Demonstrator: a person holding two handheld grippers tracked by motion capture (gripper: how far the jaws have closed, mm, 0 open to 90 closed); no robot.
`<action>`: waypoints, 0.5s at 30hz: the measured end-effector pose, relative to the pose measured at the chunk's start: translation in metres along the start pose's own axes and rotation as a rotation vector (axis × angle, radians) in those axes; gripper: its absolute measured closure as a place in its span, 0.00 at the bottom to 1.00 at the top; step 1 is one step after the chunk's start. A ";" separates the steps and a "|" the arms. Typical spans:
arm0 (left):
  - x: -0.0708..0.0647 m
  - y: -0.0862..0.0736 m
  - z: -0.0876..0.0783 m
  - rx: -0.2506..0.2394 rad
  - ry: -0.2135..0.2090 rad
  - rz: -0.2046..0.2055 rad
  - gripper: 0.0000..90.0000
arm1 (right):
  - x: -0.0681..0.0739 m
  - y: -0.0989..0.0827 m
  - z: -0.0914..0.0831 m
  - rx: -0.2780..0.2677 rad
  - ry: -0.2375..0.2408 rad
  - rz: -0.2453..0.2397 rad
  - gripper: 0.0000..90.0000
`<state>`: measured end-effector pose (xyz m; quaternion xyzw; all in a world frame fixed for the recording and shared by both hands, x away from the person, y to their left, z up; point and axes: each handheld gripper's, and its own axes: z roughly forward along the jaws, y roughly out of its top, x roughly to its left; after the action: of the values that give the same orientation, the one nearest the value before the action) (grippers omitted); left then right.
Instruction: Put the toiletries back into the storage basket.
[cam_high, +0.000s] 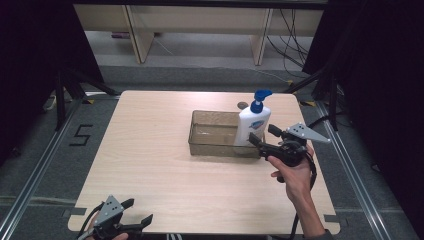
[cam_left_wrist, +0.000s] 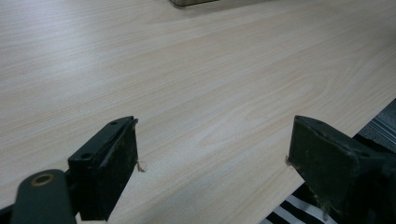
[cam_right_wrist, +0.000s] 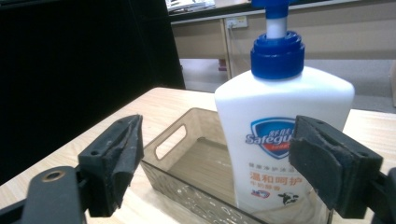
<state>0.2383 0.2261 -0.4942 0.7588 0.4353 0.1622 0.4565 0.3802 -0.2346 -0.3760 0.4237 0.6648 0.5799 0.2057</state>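
Observation:
A white soap pump bottle (cam_high: 253, 125) with a blue pump stands upright in the right end of a clear brownish bin (cam_high: 212, 149) on the table. My right gripper (cam_high: 262, 135) is open at the bottle's right side, level with its lower body. In the right gripper view the bottle (cam_right_wrist: 280, 140) stands just beyond the wide-apart jaws, with no pad pressing on it, and the bin (cam_right_wrist: 177, 135) shows a handle cut-out. My left gripper (cam_high: 140, 210) rests open near the table's front left corner, with bare wood between its jaws (cam_left_wrist: 212, 135).
A small dark round object (cam_high: 242, 105) lies on the table (cam_high: 150, 165) behind the bin. Black curtains hang on both sides. Beyond the table are desk legs and floor cables. A "5" (cam_high: 80, 134) is marked on the floor at left.

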 end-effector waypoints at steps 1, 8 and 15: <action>0.000 0.000 0.000 0.000 0.000 0.000 0.17 | 0.000 0.000 0.000 0.000 0.000 0.000 0.20; 0.001 0.000 -0.001 0.006 0.002 0.007 0.17 | 0.005 -0.005 0.000 0.021 0.015 0.001 0.18; 0.000 0.000 0.000 0.003 0.004 0.003 0.17 | 0.015 -0.011 0.002 0.042 0.030 -0.014 0.17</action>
<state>0.2382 0.2265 -0.4942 0.7598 0.4353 0.1636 0.4543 0.3697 -0.2217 -0.3836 0.4146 0.6828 0.5705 0.1909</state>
